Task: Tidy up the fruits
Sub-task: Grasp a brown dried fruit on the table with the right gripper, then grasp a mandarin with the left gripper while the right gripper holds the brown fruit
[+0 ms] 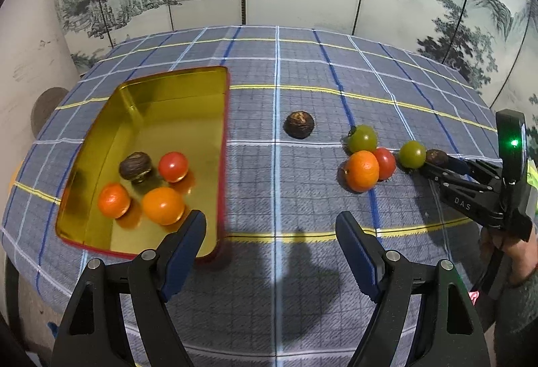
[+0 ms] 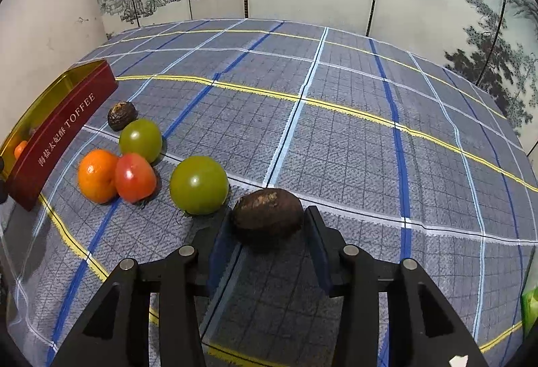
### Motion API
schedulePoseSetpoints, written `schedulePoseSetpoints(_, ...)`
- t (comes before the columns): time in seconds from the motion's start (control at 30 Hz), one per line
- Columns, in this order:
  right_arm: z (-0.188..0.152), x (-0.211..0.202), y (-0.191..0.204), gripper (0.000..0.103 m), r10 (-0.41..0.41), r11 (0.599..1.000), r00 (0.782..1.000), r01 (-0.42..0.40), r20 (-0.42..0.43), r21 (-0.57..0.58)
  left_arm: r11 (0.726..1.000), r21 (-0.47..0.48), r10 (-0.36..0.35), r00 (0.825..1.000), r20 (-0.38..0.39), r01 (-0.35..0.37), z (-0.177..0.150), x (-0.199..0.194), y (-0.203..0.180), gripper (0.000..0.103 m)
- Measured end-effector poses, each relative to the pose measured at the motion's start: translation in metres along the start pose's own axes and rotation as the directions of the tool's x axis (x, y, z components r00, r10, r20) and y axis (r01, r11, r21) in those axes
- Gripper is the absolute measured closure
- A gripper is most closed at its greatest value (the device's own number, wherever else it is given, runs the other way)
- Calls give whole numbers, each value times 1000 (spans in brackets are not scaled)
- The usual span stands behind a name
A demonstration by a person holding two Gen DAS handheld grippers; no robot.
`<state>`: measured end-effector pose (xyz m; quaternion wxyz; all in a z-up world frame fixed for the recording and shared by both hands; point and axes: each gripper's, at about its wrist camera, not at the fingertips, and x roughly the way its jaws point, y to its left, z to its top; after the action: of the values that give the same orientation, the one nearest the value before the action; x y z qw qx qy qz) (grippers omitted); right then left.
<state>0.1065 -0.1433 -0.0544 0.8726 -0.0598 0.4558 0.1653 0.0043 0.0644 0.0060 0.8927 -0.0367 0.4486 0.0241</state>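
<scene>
Fruit is sitting partly in the gold tin (image 1: 175,91), partly loose on the checked cloth (image 2: 336,138). Right gripper (image 2: 269,215) is straddling a brown nut (image 2: 268,210), pads apparently not pressing; left gripper (image 1: 270,229) is hanging open, empty.

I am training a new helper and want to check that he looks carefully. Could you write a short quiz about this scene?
1. How many fruits lie in the tin?
2. True or false: the left tool holds an orange.
3. What sits between the fingers of the right tool?
A. a green tomato
B. a brown fruit
C. an orange

Key: 1. four; 2. false, it is open and empty; 3. B.
</scene>
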Motion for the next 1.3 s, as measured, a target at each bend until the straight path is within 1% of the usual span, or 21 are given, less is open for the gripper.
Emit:
schedulePoseSetpoints(0.03,0,0,0,65,3,1000,1000,-3,1,-2,1000,2,-1,1000,1,1,1,1,-2,23)
schedulePoseSetpoints(0.1,-2,-2,1,65,4,1000,1000,-4,5,-10,1000,6,1,1000,-2,-1,2,4,-5,23)
schedulePoseSetpoints(0.33,-3,-3,0,66,0,1000,1000,0,6,-10,999,4,-41,999,-22,41,5,16,-16,23)
schedulePoseSetpoints(0.47,-7,-7,-12,66,-14,1000,1000,14,4,15,998,23,-53,998,-30,54,7,24,-26,23)
schedulePoseSetpoints(0.63,-10,-10,-27,66,-33,999,999,33,2,36,997,24,-75,996,-48,77,12,36,-38,23)
schedulePoseSetpoints(0.87,-16,-14,-50,66,-60,996,998,60,0,68,996,42,-80,995,-56,82,17,47,-51,23)
schedulePoseSetpoints(0.97,-17,-15,-57,66,-57,994,998,57,1,92,995,45,-85,995,-59,88,18,51,-54,23)
schedulePoseSetpoints(1.1,-16,-15,-56,66,-59,994,998,59,0,90,993,57,-99,993,-64,103,20,56,-61,26)
schedulePoseSetpoints(1.2,-16,-14,-54,65,-58,994,998,58,0,91,992,66,-107,992,-61,111,24,59,-65,31)
schedulePoseSetpoints(1.27,-17,-14,-55,65,-56,994,998,56,0,92,991,65,-110,992,-66,114,27,63,-67,37)
schedulePoseSetpoints(1.3,-16,-14,-55,65,-56,994,998,56,0,92,991,61,-115,991,-72,120,28,65,-67,38)
